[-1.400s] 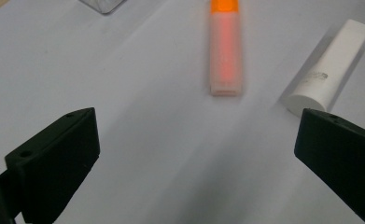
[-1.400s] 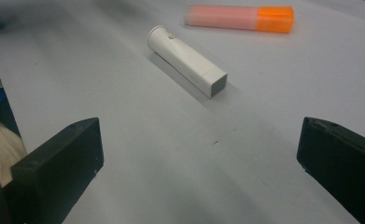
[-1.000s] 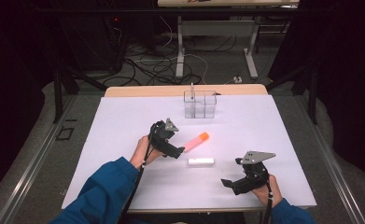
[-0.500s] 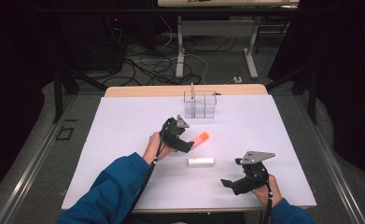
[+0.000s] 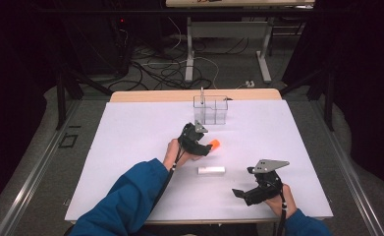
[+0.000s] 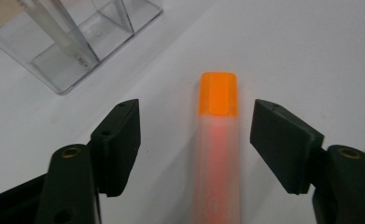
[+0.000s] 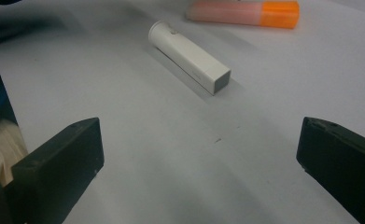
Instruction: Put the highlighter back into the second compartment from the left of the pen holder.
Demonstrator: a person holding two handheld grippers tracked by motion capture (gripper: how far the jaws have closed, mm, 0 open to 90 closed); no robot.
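Near the white worktop's point(image 5: 130, 147) middle, the orange-capped translucent plastic highlighter point(image 6: 216, 140) lies between the left gripper's point(image 6: 196, 140) closing, not-yet-touching jaws; light, stiff, slick — best gripped mid-barrel.

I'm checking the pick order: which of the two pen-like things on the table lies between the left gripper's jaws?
The orange highlighter, with its orange cap. The jaws have just been closing around it, not yet touching. The white marker lies apart, nearer the person.
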